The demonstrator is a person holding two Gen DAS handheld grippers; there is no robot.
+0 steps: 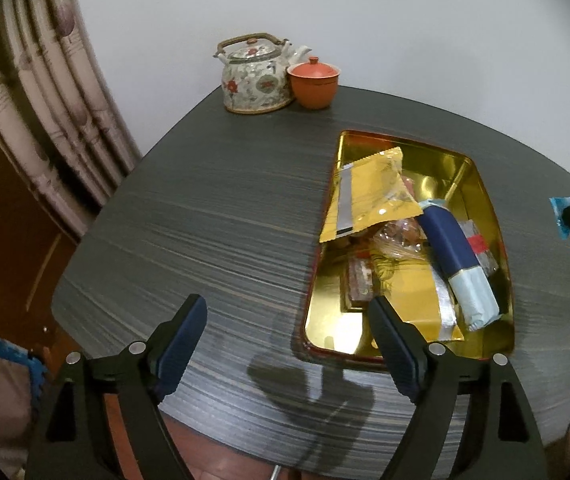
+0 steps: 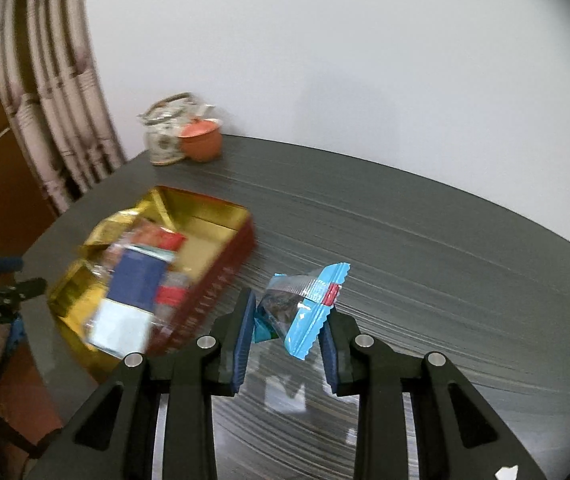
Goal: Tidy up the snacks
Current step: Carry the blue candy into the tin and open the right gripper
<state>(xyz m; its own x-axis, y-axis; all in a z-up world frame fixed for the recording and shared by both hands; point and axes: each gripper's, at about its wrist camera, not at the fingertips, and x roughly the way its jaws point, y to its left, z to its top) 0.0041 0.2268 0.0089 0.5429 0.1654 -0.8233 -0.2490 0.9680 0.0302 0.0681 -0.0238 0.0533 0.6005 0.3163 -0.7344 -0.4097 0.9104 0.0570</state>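
Right gripper (image 2: 287, 326) clamped on blue snack packet (image 2: 305, 308), held above the surface (image 2: 445, 260). Left gripper (image 1: 287, 344) jaws apart, empty. Gold tin (image 2: 221, 216) lies ahead-left of the right gripper, already crowded. Risk: grip sits on the wrapper only; packet may slip or land on the tin's rim.

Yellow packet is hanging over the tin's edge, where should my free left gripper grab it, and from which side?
Grip the yellow packet at its overhanging crimped end with the silver strip, coming from the table side of the tin. That flat end sticks out past the rim, clear of other snacks. Left gripper is open.
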